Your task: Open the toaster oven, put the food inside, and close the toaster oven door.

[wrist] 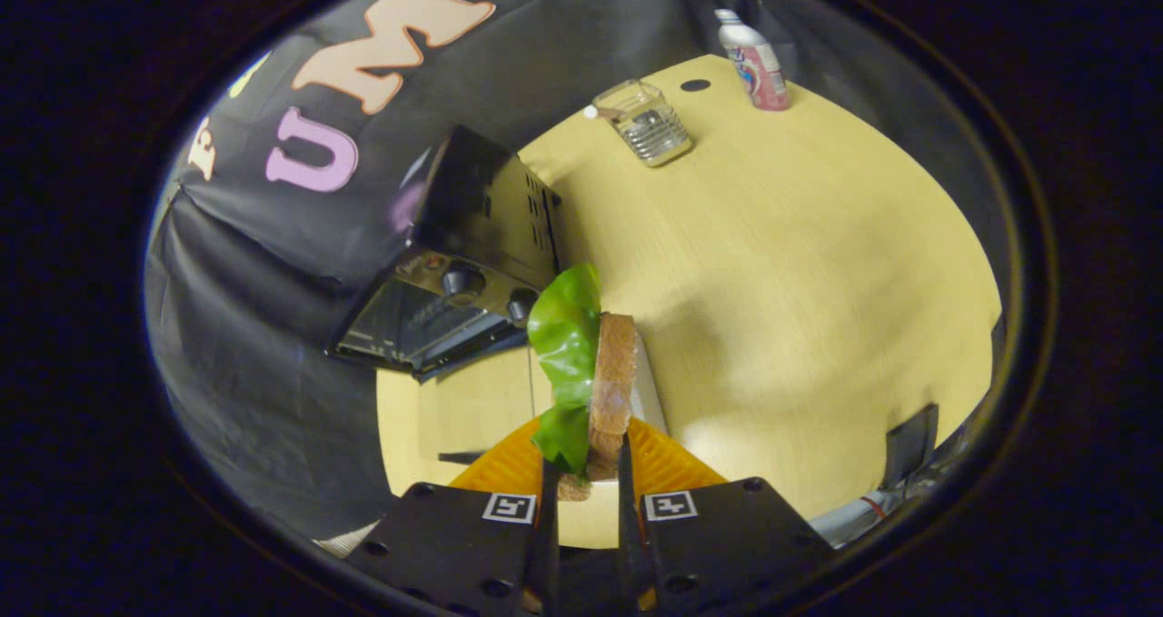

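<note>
While tilted over table (772, 263) | hand-held gripper (587, 476) clamps sandwich (595, 372) | toaster oven (463, 263) ahead

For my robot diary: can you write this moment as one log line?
gripper: shut on sandwich | sandwich: lifted, edge-on | toaster oven: beyond, door open | food: not inside yet

One toaster oven (472, 263), door down, two round knobs on its front panel. One sandwich (595, 381): one slice of bread and one green lettuce leaf visible, standing on edge, pinched on both sides between the two fingers of the one tool (586, 481). One orange ridged plate (668, 467) just beneath. One clear glass jar (647, 124) and one small bottle (756, 64) at the far side. One dark round spot near the jar. One table (818, 281) under all of it.
</note>
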Tool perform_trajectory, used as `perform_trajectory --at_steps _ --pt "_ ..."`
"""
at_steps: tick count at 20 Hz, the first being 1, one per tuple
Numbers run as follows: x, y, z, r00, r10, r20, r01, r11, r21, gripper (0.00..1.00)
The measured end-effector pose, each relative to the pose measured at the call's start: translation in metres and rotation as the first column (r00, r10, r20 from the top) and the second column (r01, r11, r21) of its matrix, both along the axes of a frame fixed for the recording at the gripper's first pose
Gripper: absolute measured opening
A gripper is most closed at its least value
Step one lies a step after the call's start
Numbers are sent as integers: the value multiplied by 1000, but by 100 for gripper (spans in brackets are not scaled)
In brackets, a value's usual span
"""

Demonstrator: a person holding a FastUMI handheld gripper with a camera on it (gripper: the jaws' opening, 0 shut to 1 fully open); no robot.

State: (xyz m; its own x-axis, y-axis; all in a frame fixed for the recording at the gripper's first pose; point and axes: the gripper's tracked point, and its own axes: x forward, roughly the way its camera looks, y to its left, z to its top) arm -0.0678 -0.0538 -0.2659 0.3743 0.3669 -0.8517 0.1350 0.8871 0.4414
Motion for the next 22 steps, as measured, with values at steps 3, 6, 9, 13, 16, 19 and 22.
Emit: perform_trajectory --at_steps 3,6,9,13,16,19,22 --pt "-10 35 27 998 -41 55 34 993 109 29" --pt "-20 78 41 994 -70 88 48 973 225 29" --pt "-27 126 38 992 -92 84 59 939 338 29" --pt "-23 176 18 987 -145 65 103 894 436 29" --pt "-7 202 -4 980 -191 51 147 874 464 29" --pt "16 224 -8 964 -253 79 180 844 505 29" --pt "44 239 -14 945 -317 76 230 814 534 29"
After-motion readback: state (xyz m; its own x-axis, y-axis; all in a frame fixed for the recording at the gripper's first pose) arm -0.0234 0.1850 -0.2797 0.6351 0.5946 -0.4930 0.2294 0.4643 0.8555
